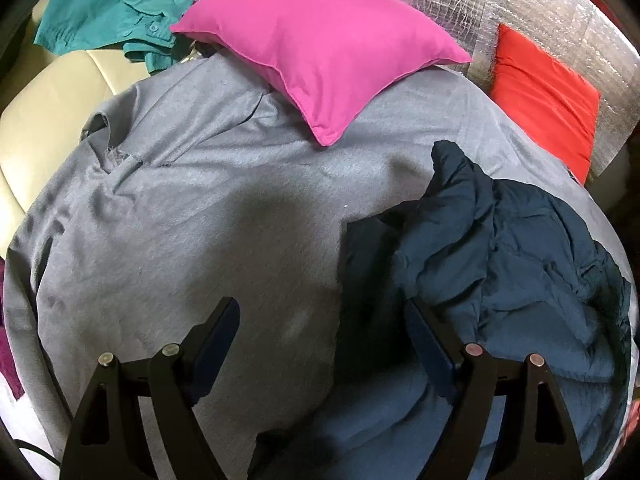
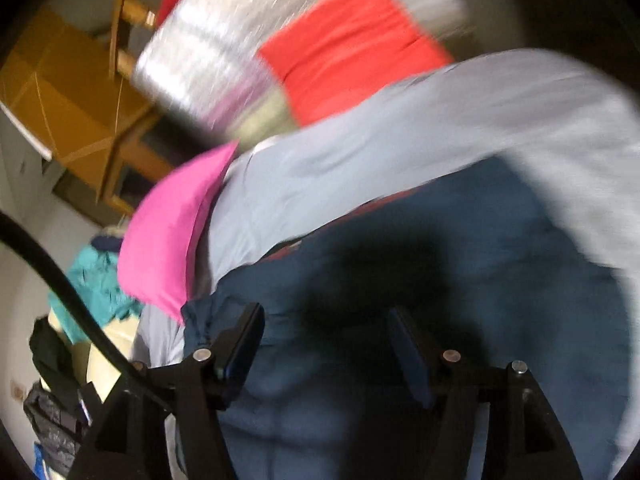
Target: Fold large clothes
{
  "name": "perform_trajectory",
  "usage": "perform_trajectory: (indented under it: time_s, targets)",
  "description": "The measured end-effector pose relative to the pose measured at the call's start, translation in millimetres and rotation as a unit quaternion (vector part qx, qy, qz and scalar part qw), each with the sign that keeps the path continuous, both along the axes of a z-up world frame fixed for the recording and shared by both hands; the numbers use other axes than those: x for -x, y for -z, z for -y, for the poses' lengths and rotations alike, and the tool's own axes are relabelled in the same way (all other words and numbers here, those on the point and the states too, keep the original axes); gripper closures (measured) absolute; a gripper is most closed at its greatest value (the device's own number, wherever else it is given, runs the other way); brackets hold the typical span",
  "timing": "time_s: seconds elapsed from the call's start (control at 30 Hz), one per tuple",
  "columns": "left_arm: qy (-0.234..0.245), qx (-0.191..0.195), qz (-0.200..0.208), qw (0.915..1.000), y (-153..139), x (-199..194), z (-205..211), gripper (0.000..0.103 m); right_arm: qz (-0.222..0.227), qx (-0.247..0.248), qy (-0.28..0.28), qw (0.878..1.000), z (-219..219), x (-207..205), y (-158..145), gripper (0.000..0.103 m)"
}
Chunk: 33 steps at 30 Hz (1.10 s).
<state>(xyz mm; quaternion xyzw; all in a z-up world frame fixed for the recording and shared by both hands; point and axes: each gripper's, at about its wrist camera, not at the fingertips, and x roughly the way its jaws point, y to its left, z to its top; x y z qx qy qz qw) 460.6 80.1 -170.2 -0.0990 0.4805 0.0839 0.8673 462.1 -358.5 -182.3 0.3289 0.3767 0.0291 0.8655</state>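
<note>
A crumpled dark blue garment lies on the right part of a grey sheet. My left gripper is open above the garment's left edge, with nothing between its fingers. In the blurred right wrist view, the dark blue garment fills the lower frame. My right gripper is open just above it, holding nothing.
A pink pillow lies at the far side of the grey sheet, a red cushion at the right against silver foil. A teal shirt lies on a cream sofa. The right wrist view shows wooden furniture and a black cable.
</note>
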Motion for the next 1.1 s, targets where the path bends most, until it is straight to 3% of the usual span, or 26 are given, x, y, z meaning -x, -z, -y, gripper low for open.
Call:
perform_trajectory:
  time_s: [0.17,0.23,0.3,0.43,0.5,0.6,0.67,0.7,0.73,0.83,0.93,1.03,1.1]
  targets:
    - [-0.010,0.013,0.008,0.9998,-4,9,-7,0.018,0.027,-0.023,0.075,0.997,74,94,6,0.034]
    - [-0.011,0.013,0.020,0.9996,-7,13,-7,0.018,0.030,-0.045,0.081,0.995,86,112,17,0.047]
    - [-0.008,0.006,0.023,0.9997,-7,12,-4,0.018,0.017,-0.060,0.076,0.995,88,113,30,0.060]
    - [0.014,-0.025,-0.014,0.9995,15,0,8,0.018,-0.055,-0.024,0.041,0.997,80,92,53,0.069]
    - [0.022,-0.024,-0.024,0.9992,21,-5,10,0.018,-0.054,-0.026,0.042,0.997,82,95,50,0.069]
    - [0.017,-0.006,-0.003,0.9998,12,-6,2,0.018,-0.023,-0.038,0.057,0.997,95,95,35,0.067]
    - [0.018,0.000,0.019,0.9997,4,-8,-5,0.018,0.009,-0.047,0.078,0.996,109,93,24,0.041]
    - [0.019,0.002,0.023,0.9996,3,-11,-9,0.018,0.014,-0.049,0.088,0.995,115,89,21,0.017]
    - [0.020,0.007,0.023,0.9995,4,-14,-13,0.018,0.014,-0.048,0.095,0.994,120,84,21,0.012]
    - [0.026,0.058,0.015,0.9979,12,-25,-28,0.018,-0.022,-0.070,0.088,0.993,138,60,37,0.012]
    - [0.037,0.130,0.004,0.9908,19,-33,-37,0.018,-0.043,-0.091,0.085,0.991,151,45,55,0.012]
    - [0.049,0.167,-0.004,0.9847,24,-39,-34,0.018,-0.072,-0.101,0.059,0.991,157,28,72,0.011]
    - [0.069,0.190,-0.023,0.9790,32,-45,-26,0.018,-0.054,-0.116,0.043,0.991,158,29,76,0.005]
